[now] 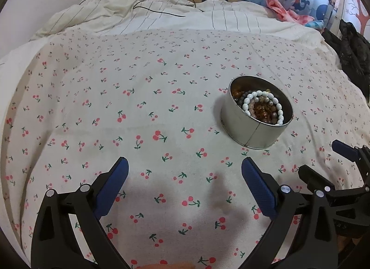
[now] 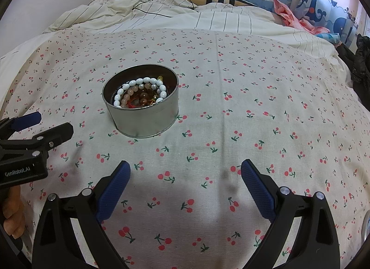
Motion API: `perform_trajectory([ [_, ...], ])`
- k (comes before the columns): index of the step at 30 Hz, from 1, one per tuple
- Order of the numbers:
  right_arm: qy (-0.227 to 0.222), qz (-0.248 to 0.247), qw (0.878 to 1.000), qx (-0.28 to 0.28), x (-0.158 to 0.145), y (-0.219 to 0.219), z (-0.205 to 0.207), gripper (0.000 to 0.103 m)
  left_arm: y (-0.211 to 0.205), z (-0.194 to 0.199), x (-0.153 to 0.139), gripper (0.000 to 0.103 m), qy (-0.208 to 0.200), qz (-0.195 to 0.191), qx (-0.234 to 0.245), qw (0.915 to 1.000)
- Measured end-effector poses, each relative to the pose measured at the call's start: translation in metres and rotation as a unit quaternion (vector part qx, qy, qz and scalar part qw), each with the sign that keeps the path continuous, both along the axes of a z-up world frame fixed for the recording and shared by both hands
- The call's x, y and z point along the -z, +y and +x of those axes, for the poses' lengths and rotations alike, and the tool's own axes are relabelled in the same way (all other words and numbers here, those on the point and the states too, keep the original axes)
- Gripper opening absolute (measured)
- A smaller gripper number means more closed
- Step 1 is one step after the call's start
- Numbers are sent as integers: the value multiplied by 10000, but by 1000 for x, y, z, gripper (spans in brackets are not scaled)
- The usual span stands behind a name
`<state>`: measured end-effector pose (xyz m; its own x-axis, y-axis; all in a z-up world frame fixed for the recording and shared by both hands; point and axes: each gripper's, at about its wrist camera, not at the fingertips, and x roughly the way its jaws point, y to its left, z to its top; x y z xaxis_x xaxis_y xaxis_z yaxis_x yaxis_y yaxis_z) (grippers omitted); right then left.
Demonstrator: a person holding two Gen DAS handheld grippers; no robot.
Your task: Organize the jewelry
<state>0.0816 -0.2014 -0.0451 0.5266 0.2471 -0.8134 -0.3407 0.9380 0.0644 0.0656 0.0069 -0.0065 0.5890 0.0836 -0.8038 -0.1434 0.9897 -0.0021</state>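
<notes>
A round metal tin stands on the cherry-print sheet, right of centre in the left wrist view and left of centre in the right wrist view. It holds a white bead bracelet, pinkish and amber beads and other jewelry. My left gripper is open and empty, near and left of the tin. My right gripper is open and empty, near and right of the tin. Each gripper shows at the edge of the other's view, the right one and the left one.
The cherry-print sheet covers the bed. A striped quilt with a thin black cable lies at the back. Whale-print curtain, pink cloth and dark clothing are at the far right.
</notes>
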Motion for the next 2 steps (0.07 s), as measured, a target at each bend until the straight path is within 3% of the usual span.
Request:
perform_trajectory([
  [2, -6, -5, 10000, -3, 0, 0, 0, 92, -1, 0, 0, 94, 6, 12, 24, 10000],
])
